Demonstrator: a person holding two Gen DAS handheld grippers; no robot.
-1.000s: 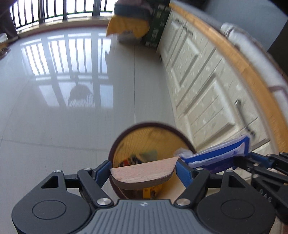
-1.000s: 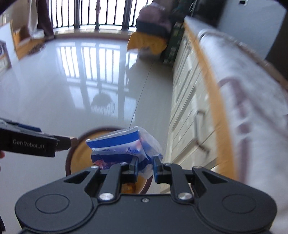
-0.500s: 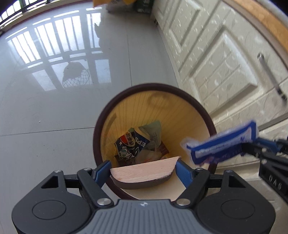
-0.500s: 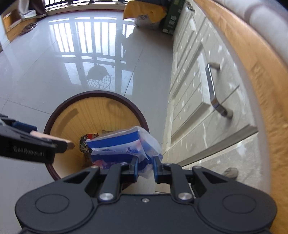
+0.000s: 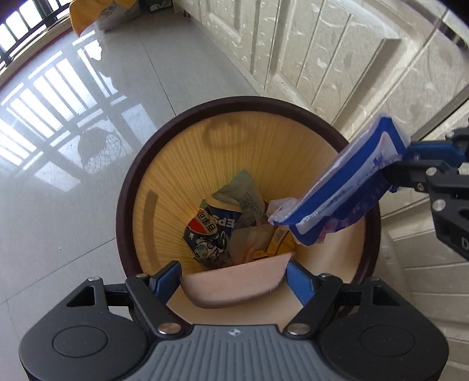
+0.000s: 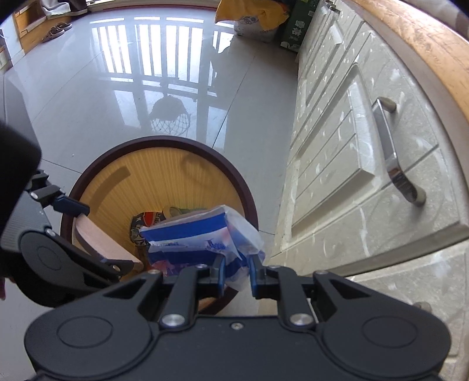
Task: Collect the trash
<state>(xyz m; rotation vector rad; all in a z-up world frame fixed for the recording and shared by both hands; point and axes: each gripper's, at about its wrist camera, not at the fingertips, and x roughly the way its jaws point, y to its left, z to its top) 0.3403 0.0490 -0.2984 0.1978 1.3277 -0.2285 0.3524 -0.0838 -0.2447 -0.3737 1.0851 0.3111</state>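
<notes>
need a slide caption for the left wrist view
Left gripper holds a wooden piece over the open bin while the right gripper brings a blue-and-white wrapper above it.

A glossy pale tiled floor [image 6: 88,96] mirrors the window bars. On it stands a round waste bin [image 5: 133,187] with a dark brown rim and yellow inside, just beside the cream cabinet fronts [image 6: 337,152]. Farther along the cabinets, a white sack [image 6: 252,27] under yellow cloth and a green box [image 6: 296,30] rest on the floor, with sandals [image 6: 55,29] well apart at the far left.
</notes>
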